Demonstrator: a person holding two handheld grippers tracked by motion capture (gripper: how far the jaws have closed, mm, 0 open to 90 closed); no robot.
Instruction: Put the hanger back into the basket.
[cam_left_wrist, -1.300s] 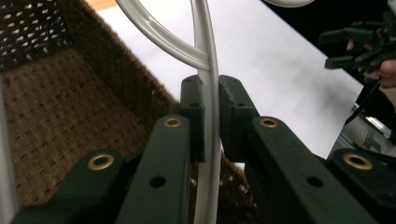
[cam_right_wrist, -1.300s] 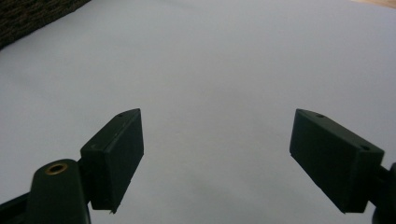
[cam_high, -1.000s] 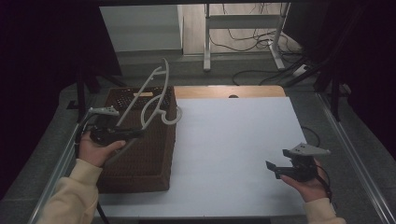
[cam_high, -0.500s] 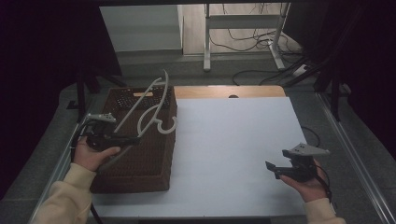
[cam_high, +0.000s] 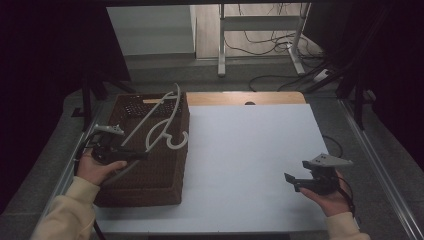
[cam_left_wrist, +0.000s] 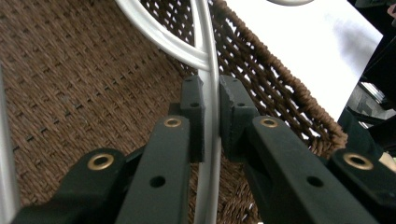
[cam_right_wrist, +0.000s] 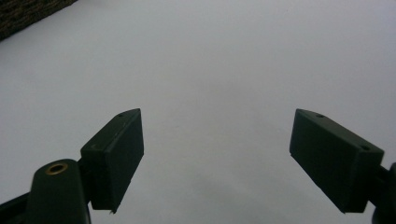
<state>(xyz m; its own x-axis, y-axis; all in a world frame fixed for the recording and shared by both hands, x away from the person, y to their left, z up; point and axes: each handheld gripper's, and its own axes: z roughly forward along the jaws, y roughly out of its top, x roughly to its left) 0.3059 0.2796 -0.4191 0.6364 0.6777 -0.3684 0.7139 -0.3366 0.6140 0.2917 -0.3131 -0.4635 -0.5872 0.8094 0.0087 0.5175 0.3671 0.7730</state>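
Left hand-held gripper (cam_high: 142, 156) sat at 9 o'clock on the desk (cam_high: 250, 150), over the brown wicker basket (cam_high: 150, 185), jaws clamped on a rod of the white plastic hanger (cam_high: 150, 131). Hanger leaned up out of the basket toward 12 o'clock, its hook (cam_high: 176, 142) curled over the basket's right rim, just above the white desk surface.

Right hand-held gripper (cam_high: 288, 178) was at 4 o'clock, well apart from the basket, jaws spread wide and empty, held in the right hand (cam_high: 327, 197) above bare desk. Nothing lay between the two grippers.

Around the desk: a wooden strip (cam_high: 245, 98) at the 12 o'clock edge, metal frame legs (cam_high: 221, 40) and loose cables (cam_high: 270, 37) on the floor beyond.

Left gripper view gave the detail the high view lacked — the hanger (cam_left_wrist: 208, 93) rod ran straight between both pads (cam_left_wrist: 194, 109), with a second white arm branching off just past the tips, and the basket (cam_left_wrist: 84, 93) weave right beneath. Right gripper view had the open hand-held gripper (cam_right_wrist: 215, 149) over plain white desk (cam_right_wrist: 210, 60), basket (cam_right_wrist: 28, 11) corner at 11 o'clock.
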